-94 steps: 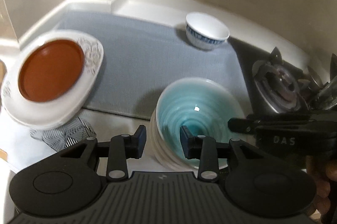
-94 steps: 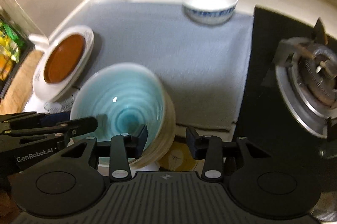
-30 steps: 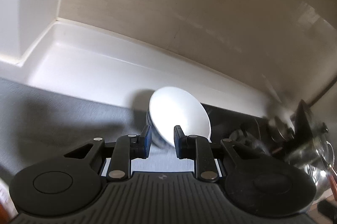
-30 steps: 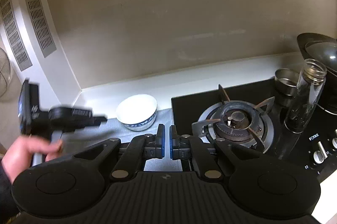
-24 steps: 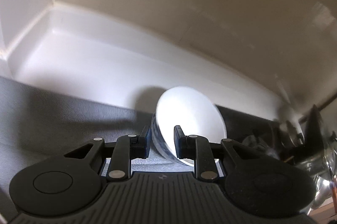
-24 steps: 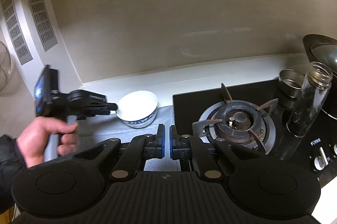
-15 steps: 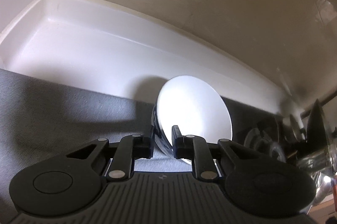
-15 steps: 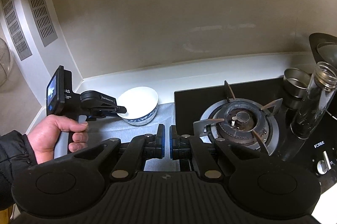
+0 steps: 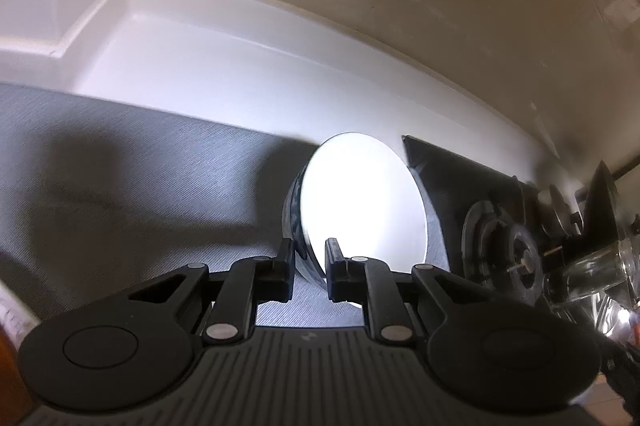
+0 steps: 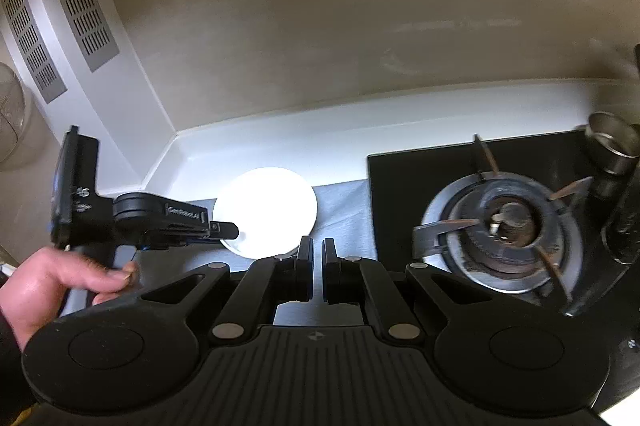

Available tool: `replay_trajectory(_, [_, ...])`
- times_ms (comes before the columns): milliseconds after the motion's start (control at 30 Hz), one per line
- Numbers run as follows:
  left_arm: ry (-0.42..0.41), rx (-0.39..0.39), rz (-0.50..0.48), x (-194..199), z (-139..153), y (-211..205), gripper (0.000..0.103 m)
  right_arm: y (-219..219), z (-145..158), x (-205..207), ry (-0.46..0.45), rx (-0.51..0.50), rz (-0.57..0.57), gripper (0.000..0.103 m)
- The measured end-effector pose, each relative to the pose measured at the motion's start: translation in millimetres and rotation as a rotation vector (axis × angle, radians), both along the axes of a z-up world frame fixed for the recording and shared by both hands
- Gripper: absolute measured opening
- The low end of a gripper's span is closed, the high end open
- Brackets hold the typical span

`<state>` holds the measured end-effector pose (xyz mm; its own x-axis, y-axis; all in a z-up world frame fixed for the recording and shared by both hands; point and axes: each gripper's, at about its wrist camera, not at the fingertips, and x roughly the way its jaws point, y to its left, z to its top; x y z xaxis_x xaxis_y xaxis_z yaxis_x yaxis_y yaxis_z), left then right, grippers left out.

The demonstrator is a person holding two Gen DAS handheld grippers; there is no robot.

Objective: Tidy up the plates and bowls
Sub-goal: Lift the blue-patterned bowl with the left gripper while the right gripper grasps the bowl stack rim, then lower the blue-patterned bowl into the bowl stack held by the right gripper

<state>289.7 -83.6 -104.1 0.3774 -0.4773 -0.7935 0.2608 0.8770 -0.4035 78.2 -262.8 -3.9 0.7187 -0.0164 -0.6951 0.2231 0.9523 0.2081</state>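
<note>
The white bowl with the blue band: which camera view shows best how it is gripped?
The left wrist view. There the white bowl with the blue band has its rim pinched between the left tool. The right wrist view shows the bowl whole, but glare hides the contact with the tool.

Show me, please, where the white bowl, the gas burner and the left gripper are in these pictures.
white bowl (image 9: 362, 202): left wrist view, its bright inside.
gas burner (image 10: 506, 222): right wrist view, its centre cap.
left gripper (image 9: 310, 266): left wrist view, midway between its fingertips, on the bowl's rim.
</note>
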Motion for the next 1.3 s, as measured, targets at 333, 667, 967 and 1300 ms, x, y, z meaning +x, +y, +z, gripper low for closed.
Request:
replay_trajectory(333, [0.057,0.081,-0.069,-25,10,38,0.017,1,-17,54,0.094,0.049,0.095,0.005])
replay_trajectory(667, [-0.112,0.101,-0.041,-31,19,45,0.019,30,-56,111,0.258,0.061,0.187,0.034])
replay_trajectory(967, [-0.124,0.115,-0.056,-32,6,39,0.013,32,-86,133,0.356,0.141,0.155,0.033])
replay_trajectory(1300, [-0.148,0.129,-0.061,-34,1,36,0.009,39,-97,138,0.397,0.111,0.142,0.015])
